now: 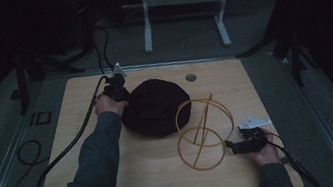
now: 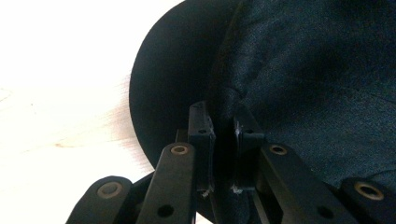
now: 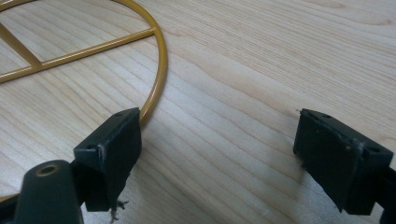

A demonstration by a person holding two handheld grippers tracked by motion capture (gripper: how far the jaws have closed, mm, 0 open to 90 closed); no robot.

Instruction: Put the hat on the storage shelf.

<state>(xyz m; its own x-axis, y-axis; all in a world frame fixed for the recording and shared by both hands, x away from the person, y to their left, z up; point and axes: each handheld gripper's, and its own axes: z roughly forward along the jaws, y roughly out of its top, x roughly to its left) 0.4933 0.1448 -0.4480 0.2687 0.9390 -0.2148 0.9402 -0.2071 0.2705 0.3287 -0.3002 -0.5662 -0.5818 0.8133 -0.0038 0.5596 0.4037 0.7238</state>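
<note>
Two things matter on the pale wood-grain desk (image 1: 132, 180): a soft black cloth hat with a rounded crown (image 1: 155, 106), lying left of centre toward the far side, and a yellow wire stand built of rings and straight struts (image 1: 204, 133), standing just beside it to the right, its upper ring rising over the hat's near edge as seen from above. Left hand-held gripper (image 2: 223, 140) sits at the hat's far-left edge with its jaws drawn together on a pinched fold of the dark fabric, where brim meets crown. Right hand-held gripper (image 3: 233, 154) hovers low at the stand's base ring with jaws wide apart, the left jaw tip just at the ring's outer curve, holding nothing. Risks, as judged: the pinch takes only a thin fold, so a lift could let the cloth slide out, or raise the hat lopsided and sagging. With the stand unheld and light-looking, a hat dragged rightward could snag the upper ring and tip or push the whole frame. Closing the right jaws as they stand might miss the thin wire, since it lies outside the gap.
</note>
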